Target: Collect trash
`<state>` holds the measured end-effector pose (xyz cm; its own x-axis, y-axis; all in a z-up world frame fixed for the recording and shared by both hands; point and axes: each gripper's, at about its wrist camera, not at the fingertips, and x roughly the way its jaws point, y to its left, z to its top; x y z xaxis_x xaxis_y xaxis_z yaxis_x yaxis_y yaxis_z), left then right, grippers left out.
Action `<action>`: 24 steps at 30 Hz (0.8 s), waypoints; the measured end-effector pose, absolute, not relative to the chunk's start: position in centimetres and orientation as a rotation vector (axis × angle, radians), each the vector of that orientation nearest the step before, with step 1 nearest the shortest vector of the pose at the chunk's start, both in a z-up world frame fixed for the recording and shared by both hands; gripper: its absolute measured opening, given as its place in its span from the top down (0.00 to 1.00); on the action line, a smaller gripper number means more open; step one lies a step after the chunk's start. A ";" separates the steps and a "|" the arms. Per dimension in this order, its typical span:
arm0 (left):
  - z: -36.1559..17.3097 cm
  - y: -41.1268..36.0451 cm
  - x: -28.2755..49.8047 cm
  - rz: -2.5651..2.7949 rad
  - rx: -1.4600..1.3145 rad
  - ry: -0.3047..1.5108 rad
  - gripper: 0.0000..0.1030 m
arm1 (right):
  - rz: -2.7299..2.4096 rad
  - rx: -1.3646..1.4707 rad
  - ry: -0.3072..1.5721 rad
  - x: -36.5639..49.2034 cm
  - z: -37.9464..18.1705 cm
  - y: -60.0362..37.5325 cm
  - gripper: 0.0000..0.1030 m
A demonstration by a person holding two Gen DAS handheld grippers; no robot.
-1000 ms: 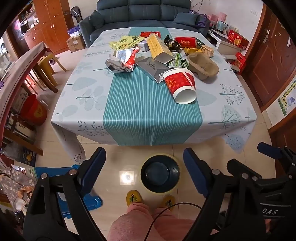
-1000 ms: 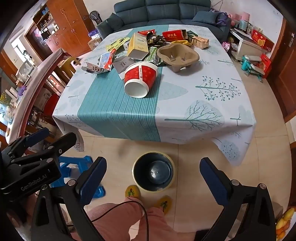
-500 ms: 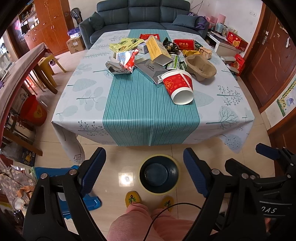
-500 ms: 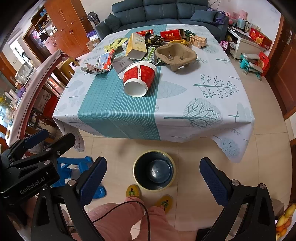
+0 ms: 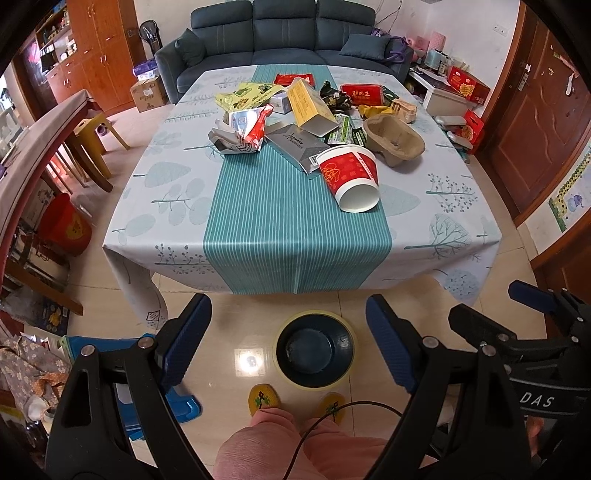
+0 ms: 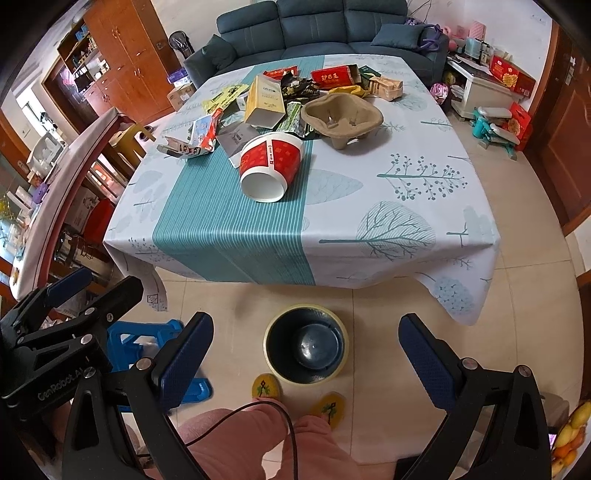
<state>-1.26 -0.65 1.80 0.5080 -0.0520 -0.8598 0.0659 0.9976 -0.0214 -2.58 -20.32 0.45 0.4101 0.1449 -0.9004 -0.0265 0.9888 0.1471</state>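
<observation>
A low table stands in a living room, covered with a pale cloth printed with trees and leaves and a teal striped band down its middle. Behind it is a dark blue sofa, at the left wooden cabinets, and the floor is of glossy beige tiles. The trash lies on the far half of the table: a red paper cup on its side, its long axis running toward the near edge and its open mouth facing the person, a brown pulp cup tray just beside it, a yellow carton and crumpled wrappers. On the floor before the table stands a dark bin with a yellow rim, near the person's yellow slippers. The left gripper and the right gripper both hang above the bin, jaws spread wide and empty.
</observation>
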 end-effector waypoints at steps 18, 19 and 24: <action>2.0 -0.9 -1.5 -0.071 0.014 1.036 0.19 | 0.110 0.116 1.139 -2.7 0.4 -20.6 0.01; 2.0 -0.9 -1.6 -0.072 0.015 1.035 0.19 | 0.109 0.117 1.138 -2.7 0.5 -20.7 0.01; 2.1 -0.8 -1.6 -0.069 0.015 1.034 0.19 | 0.109 0.116 1.140 -2.7 0.5 -20.6 0.01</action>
